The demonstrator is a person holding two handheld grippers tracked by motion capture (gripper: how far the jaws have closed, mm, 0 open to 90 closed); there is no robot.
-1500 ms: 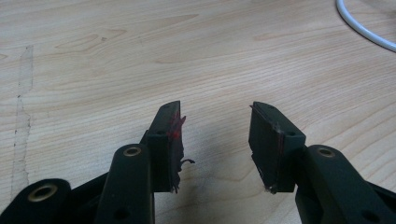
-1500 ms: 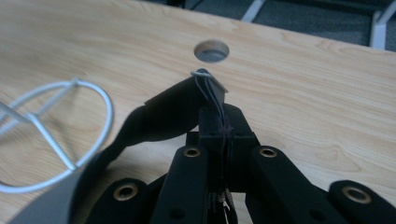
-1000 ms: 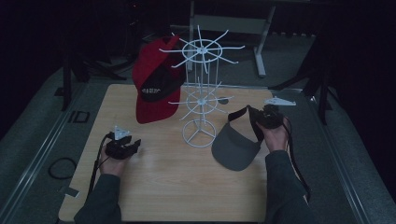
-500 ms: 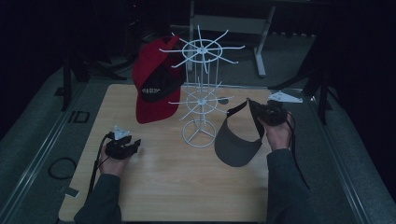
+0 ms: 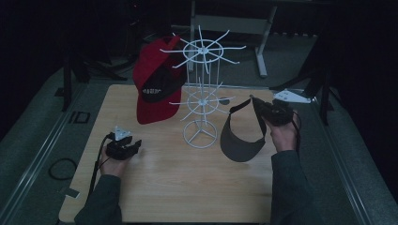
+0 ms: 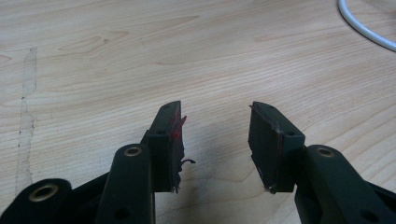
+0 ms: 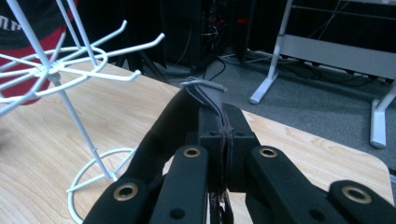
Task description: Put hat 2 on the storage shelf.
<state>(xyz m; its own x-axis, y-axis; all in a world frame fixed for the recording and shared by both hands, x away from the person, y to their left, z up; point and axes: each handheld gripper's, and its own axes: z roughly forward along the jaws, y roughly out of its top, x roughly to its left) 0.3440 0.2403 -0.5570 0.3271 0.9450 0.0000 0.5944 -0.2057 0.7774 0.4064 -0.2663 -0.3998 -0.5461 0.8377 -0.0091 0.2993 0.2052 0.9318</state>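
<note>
A grey visor (image 5: 241,133) hangs in the air to the right of the white wire rack (image 5: 201,89), its brim tilted down. My right gripper (image 5: 263,108) is shut on the visor's strap (image 7: 205,100), which runs between its closed jaws. A red cap (image 5: 155,86) hangs on the rack's left side, and its edge (image 7: 28,56) appears behind the hooks (image 7: 93,51) in the right gripper view. My left gripper (image 5: 129,147) rests low over the table at the left, open, with bare wood between its fingers (image 6: 170,135).
The wooden table (image 5: 187,187) has free surface in front of the rack's round base (image 5: 201,136). A white curved wire (image 6: 364,25) lies at the top right of the left gripper view. Metal stand legs (image 5: 260,42) stand on the floor behind the table.
My right gripper has lifted the visor a little higher and to the right, tilting its brim downward. The left gripper has stayed in place.
</note>
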